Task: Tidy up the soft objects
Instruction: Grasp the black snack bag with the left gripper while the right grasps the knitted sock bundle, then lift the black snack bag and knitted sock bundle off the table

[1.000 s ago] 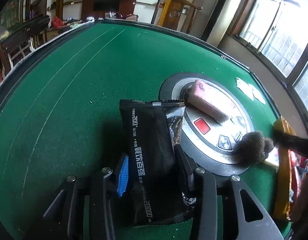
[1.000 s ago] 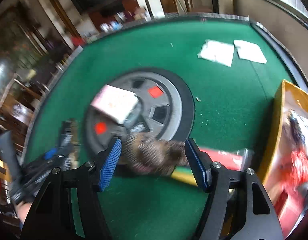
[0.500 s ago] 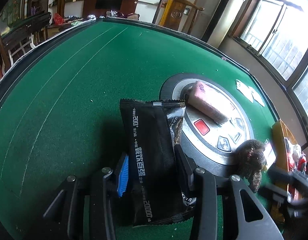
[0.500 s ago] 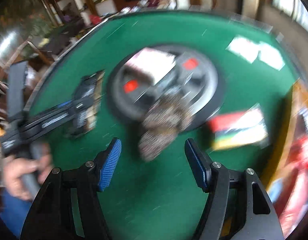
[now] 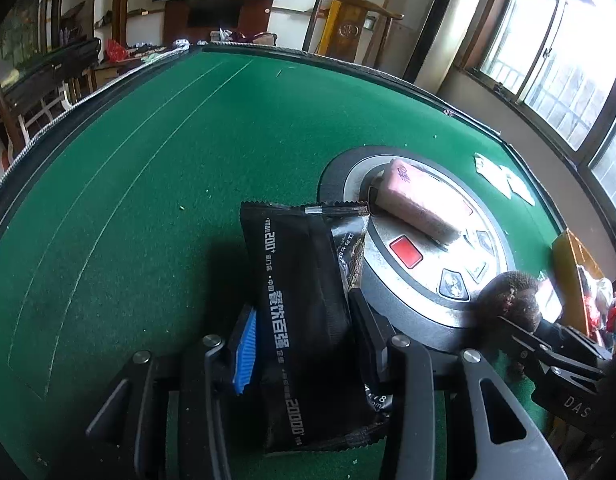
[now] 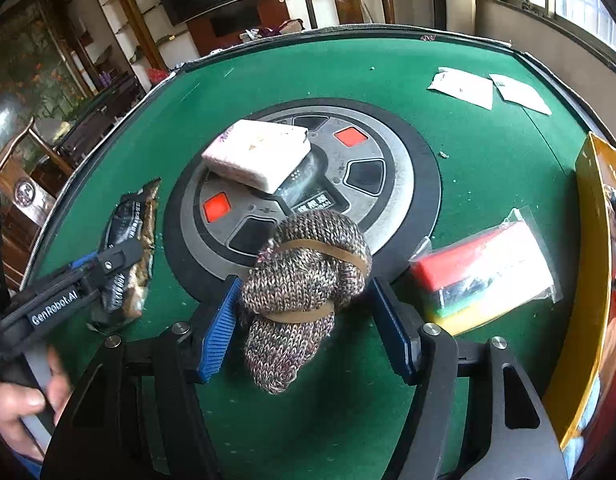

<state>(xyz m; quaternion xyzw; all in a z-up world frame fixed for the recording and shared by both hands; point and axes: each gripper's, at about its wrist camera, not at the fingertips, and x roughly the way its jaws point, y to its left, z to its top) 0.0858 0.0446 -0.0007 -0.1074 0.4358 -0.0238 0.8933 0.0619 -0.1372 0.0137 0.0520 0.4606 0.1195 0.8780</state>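
Note:
A brown knitted bundle (image 6: 303, 272), bound with tan bands, lies on the green felt against the round centre console (image 6: 388, 184). My right gripper (image 6: 303, 308) is open around it: the left blue pad is at its side and the right pad stands apart. In the left wrist view the same bundle (image 5: 512, 300) shows with the right gripper (image 5: 548, 352) beside it. My left gripper (image 5: 308, 340) is shut on a black snack packet (image 5: 303, 280), which the right wrist view also shows, the packet (image 6: 127, 240) lying left of the console.
A pink tissue pack (image 6: 259, 156) lies on the console. A bagged pack of coloured sponges (image 6: 484, 268) sits to the right, beside a yellow box (image 6: 592, 240) at the table edge. White papers (image 6: 464, 86) lie at the back right. A person's hand (image 6: 15, 404) holds the left gripper's handle.
The right gripper has swung about and come down, and the knitted bundle now sits low between its fingers. The bundle, the left gripper and the black packet have stayed in place.

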